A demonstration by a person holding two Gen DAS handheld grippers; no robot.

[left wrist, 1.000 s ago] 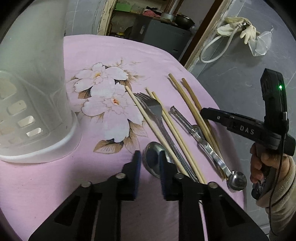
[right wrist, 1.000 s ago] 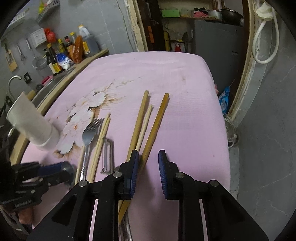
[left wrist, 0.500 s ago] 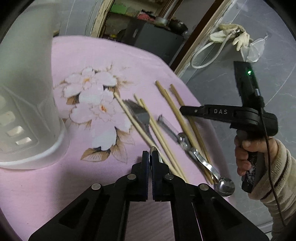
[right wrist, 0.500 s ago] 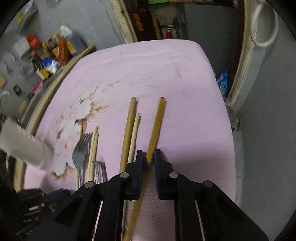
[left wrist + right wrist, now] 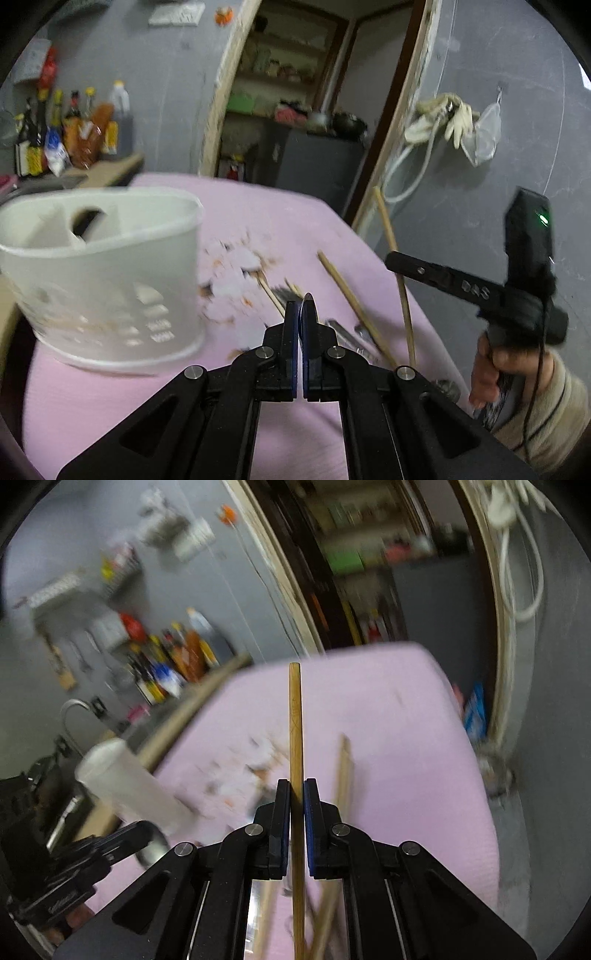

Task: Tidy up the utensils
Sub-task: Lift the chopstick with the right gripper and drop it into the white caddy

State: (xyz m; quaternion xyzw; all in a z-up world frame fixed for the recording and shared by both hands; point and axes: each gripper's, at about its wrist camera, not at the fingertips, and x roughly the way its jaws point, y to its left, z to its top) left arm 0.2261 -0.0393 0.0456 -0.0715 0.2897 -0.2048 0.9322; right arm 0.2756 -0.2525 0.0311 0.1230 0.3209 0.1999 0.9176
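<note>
Left gripper (image 5: 300,317) — jaws clamped on the thin edge of a spoon (image 5: 307,301), whose metal bowl shows edge-on between the blue pads, clear of the cloth. Right gripper (image 5: 296,797) — jaws closed on a chopstick (image 5: 295,716), the stick running straight ahead from between the pads, its far end raised over the cloth. Cloth (image 5: 280,221), pink with a flower print — loose chopsticks (image 5: 351,295), a fork and other metal pieces lie on it beyond the left jaws, blurred. Caddy (image 5: 103,273), white, slotted, divided inside — stands on the cloth to the left of the left gripper, upright, apparently empty as far as its open top shows. Step in hand, as judged: both pickups made, carrying to the caddy. Next move calls for tipping each piece upright over a compartment, lowering it past the rim, then opening the jaws — one hand at a time, since both converge on one opening.
</note>
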